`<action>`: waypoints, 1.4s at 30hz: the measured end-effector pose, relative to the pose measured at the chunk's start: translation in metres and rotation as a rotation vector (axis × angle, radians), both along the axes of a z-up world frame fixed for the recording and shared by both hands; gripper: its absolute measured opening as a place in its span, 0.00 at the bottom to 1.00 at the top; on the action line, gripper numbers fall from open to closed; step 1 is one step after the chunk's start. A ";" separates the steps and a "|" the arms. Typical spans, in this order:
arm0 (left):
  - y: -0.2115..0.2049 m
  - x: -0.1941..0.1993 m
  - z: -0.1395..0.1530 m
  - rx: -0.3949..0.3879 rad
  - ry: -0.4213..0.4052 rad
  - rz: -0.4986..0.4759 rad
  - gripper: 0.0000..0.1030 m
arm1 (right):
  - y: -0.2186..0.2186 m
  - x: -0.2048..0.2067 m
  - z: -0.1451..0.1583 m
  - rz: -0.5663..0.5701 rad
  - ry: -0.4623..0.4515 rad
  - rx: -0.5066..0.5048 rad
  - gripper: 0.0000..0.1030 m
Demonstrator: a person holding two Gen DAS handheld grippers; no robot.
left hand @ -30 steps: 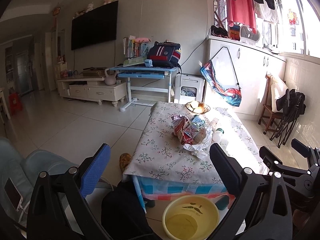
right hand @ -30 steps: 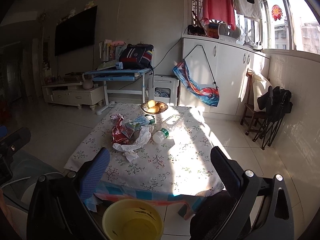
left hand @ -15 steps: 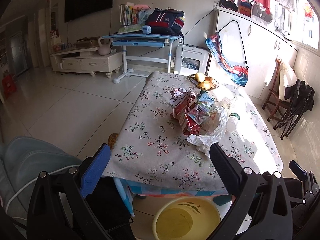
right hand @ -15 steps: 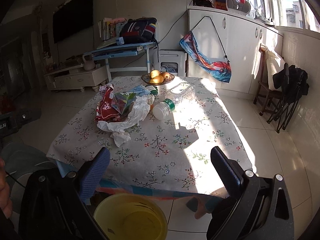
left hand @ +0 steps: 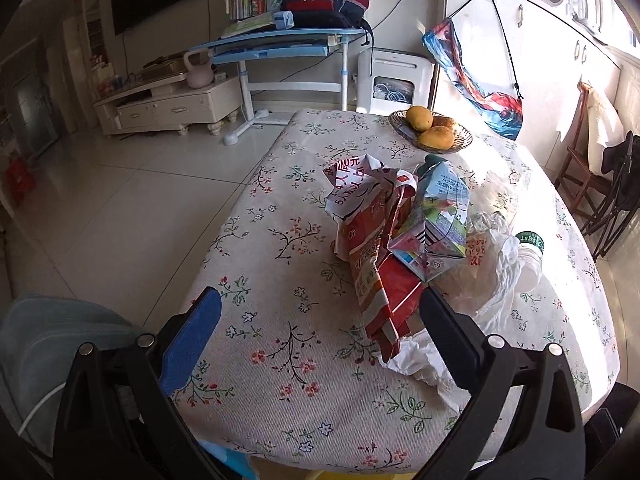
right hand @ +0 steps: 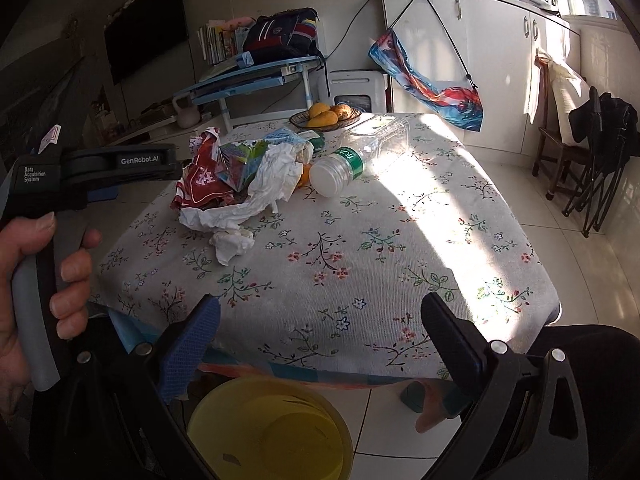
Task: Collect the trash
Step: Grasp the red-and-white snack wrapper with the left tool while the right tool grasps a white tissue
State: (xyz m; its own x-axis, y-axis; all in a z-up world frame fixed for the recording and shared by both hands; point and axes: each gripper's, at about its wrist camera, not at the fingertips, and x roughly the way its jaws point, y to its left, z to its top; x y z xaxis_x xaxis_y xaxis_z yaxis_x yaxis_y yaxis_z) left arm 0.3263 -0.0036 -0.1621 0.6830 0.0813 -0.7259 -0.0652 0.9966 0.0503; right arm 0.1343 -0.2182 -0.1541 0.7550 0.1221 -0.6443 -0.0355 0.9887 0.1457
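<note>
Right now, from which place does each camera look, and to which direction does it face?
Left wrist: on the left gripper, above the table's near left corner, facing the wrapper pile; only its open fingers show.
Right wrist: on the right gripper, before the table's near edge above the yellow basin, facing the bottle; the person's left hand shows.
Shared: floral table, pile, bottle, fruit basket.

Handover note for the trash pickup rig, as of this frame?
Left gripper: open, empty, over the table's near edge facing the trash pile.
Right gripper: open, empty, at the near edge.
On the floral table: red wrapper, carton, white tissue, plastic bottle lying on its side.
Yellow bin is on the floor below the near edge, apparently empty.
Done: nothing collected. Left: all trash.
</note>
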 end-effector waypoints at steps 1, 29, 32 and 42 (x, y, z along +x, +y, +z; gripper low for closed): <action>-0.002 0.007 -0.003 0.015 -0.001 0.003 0.93 | 0.000 0.000 0.001 0.002 -0.004 0.000 0.94; 0.074 -0.035 0.011 -0.283 -0.076 -0.041 0.07 | 0.020 0.017 0.003 0.079 0.005 0.060 0.94; 0.080 -0.049 0.014 -0.291 -0.088 -0.043 0.07 | 0.022 0.037 0.008 0.083 0.005 0.132 0.92; 0.102 -0.071 0.020 -0.316 -0.115 -0.032 0.07 | 0.024 0.117 -0.016 0.009 0.136 0.327 0.68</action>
State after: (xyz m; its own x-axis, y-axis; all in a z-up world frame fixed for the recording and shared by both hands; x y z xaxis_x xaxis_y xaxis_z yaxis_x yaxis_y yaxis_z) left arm 0.2551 0.0981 -0.1419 0.7602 -0.1578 -0.6302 -0.0214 0.9635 -0.2670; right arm 0.2514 -0.1943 -0.1703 0.6627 0.3450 -0.6646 -0.0027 0.8886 0.4586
